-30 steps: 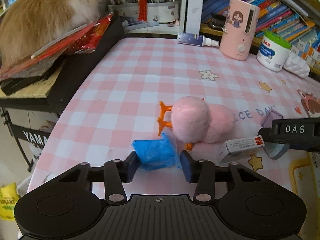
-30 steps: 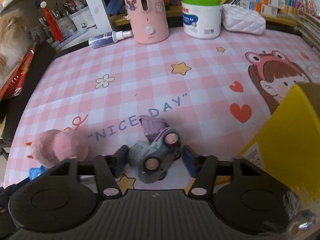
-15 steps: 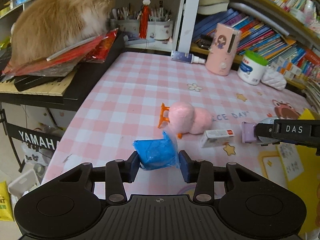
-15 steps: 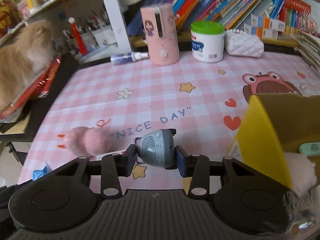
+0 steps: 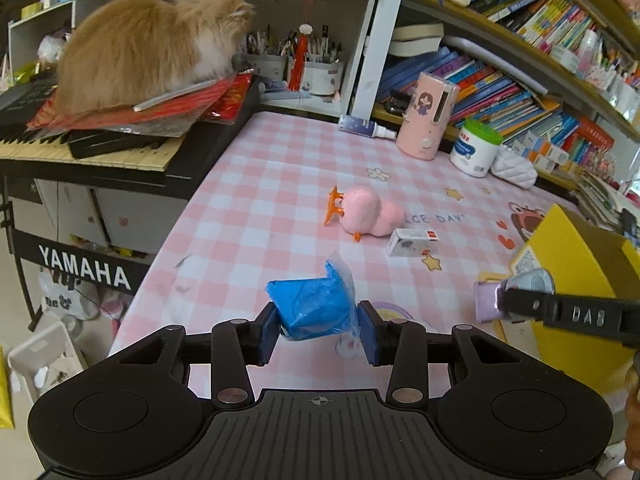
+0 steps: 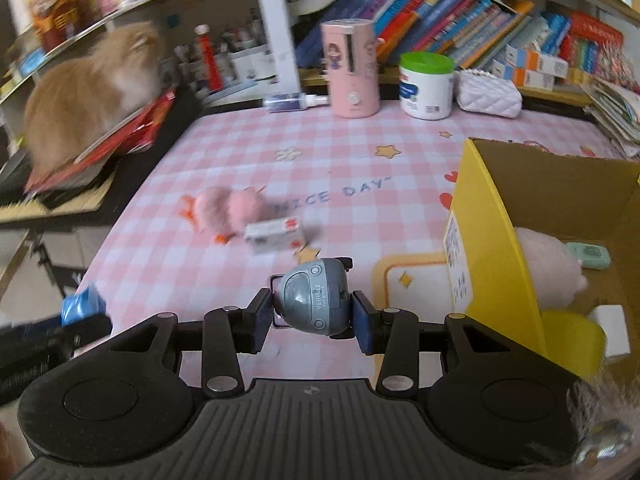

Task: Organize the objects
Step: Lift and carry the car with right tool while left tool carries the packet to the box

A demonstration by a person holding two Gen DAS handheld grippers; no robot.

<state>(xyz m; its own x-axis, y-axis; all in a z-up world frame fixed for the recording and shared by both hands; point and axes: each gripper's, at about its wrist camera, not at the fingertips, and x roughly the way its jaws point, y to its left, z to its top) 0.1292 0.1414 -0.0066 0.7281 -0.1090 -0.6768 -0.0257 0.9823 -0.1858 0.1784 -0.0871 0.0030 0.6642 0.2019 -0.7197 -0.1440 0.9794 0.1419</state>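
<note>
My left gripper (image 5: 318, 330) is shut on a blue plastic packet (image 5: 314, 308), held up above the pink checked tablecloth (image 5: 256, 184). My right gripper (image 6: 312, 316) is shut on a grey toy car (image 6: 314, 304), its underside facing me; in the left wrist view that car (image 5: 528, 284) shows at the right. An open yellow cardboard box (image 6: 500, 216) stands to the right and holds a pink plush (image 6: 552, 268) and a small green item (image 6: 588, 254). A pink fluffy toy with orange feet (image 5: 368, 212) and a small white box (image 5: 412, 242) lie on the table.
A ginger cat (image 5: 148, 48) sits on red folders on a keyboard (image 5: 80, 152) at the left. Along the back stand a pink device (image 6: 354, 68), a green-lidded jar (image 6: 426, 84), a spray bottle (image 6: 296, 102), a white quilted pouch (image 6: 488, 94) and shelves of books.
Both grippers rose and drew back from the table. The right one closed on the toy car and lifted it; the yellow box came into view. The left kept hold of the blue packet.
</note>
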